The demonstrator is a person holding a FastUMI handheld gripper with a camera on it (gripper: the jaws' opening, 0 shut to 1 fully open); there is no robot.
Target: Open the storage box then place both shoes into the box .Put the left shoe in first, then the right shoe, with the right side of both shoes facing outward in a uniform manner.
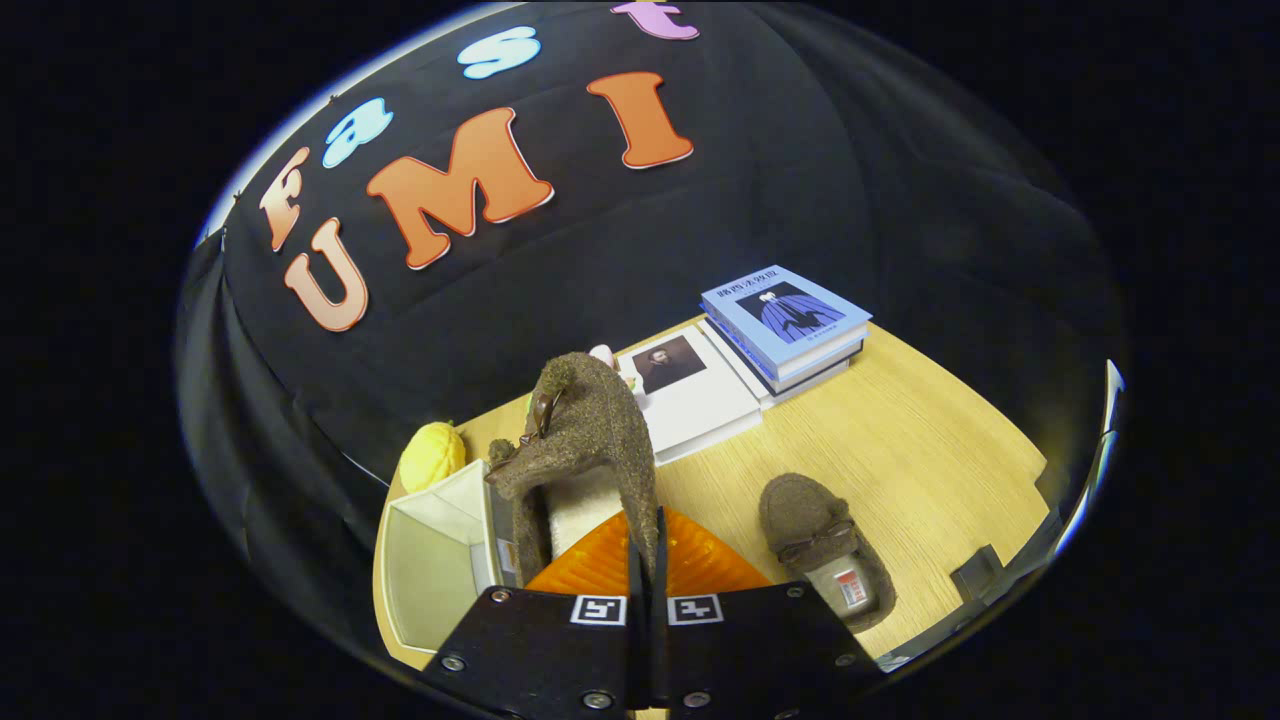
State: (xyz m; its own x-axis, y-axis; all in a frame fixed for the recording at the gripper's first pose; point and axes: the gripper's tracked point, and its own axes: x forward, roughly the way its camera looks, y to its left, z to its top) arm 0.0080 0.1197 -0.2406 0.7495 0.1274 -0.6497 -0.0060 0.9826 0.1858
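Above box [435, 560], tool [647, 545] pinches shoe [585, 430].

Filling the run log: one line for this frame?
phase: carrying first shoe | hand-held gripper: shut on lifted shoe | storage box: open, beside it | second shoe: on table

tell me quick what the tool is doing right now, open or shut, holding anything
tool: shut on the brown shoe, pinching its side wall and holding it up over the storage box; the other shoe lies on the table.
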